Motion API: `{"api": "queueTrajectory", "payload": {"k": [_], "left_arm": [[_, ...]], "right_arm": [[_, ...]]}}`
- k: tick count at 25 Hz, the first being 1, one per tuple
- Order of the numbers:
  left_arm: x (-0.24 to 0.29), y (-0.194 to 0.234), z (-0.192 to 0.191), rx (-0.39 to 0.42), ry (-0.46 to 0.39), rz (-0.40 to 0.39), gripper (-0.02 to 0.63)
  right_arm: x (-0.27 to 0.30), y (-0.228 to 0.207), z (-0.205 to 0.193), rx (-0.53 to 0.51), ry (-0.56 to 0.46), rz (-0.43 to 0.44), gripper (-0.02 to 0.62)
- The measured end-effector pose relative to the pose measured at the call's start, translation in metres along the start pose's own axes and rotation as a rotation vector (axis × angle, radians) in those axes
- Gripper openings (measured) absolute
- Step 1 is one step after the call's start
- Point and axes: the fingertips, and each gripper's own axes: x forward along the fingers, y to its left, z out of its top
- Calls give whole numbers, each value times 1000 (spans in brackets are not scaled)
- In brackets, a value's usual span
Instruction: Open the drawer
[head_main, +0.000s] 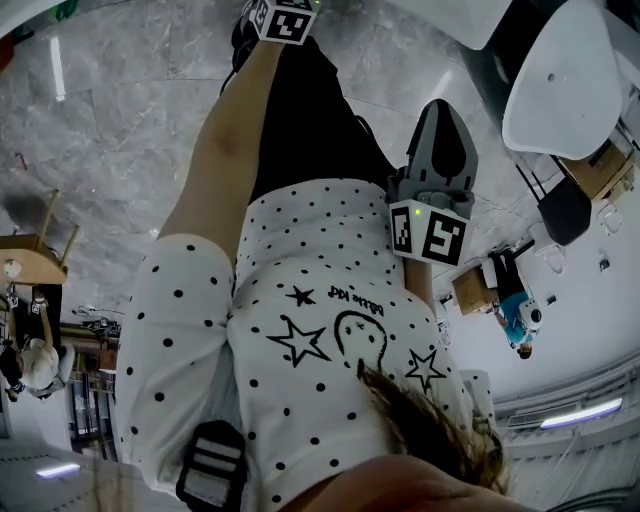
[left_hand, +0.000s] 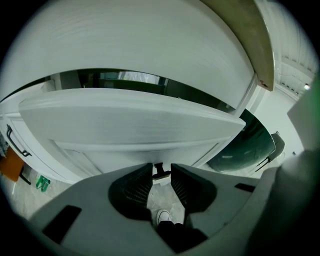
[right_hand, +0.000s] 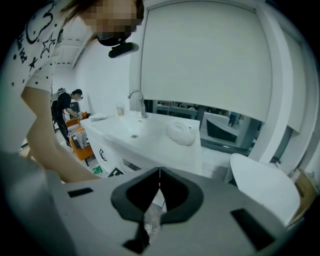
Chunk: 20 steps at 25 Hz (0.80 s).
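Drawer handle (left_hand: 159, 169) shows beyond left gripper's (left_hand: 161, 165) parted empty jaws; right gripper's (right_hand: 159, 171) jaws meet, empty.

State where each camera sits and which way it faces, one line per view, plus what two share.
Head view: on the person's head, facing steeply down over the dotted shirt, an arm and the right claw.
Left gripper view: on the left claw, facing a white cabinet front; a shoe shows below.
Right gripper view: on the right claw, facing a sink counter; arm and shirt at left.
Head and right gripper views share the shirt.
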Motion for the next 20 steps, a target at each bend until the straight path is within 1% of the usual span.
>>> {"api": "queueTrajectory", "payload": {"k": [4,10,15,20], "left_arm": [[-7,-1,-8,-19,3,4,117],[-17,-7,-25,-15,13,-15,117],[-23,-16,-44,-23,32,-25,117],[-28,-20,-62,-33,50,-25,117]], "right_arm": [[-3,6,-2,-6,1,15,14],[-3,18,-6,-13,6,43,14],[-4,20,-10,-10,8,64,14],[1,30,-16,-11,14,108,14]]}}
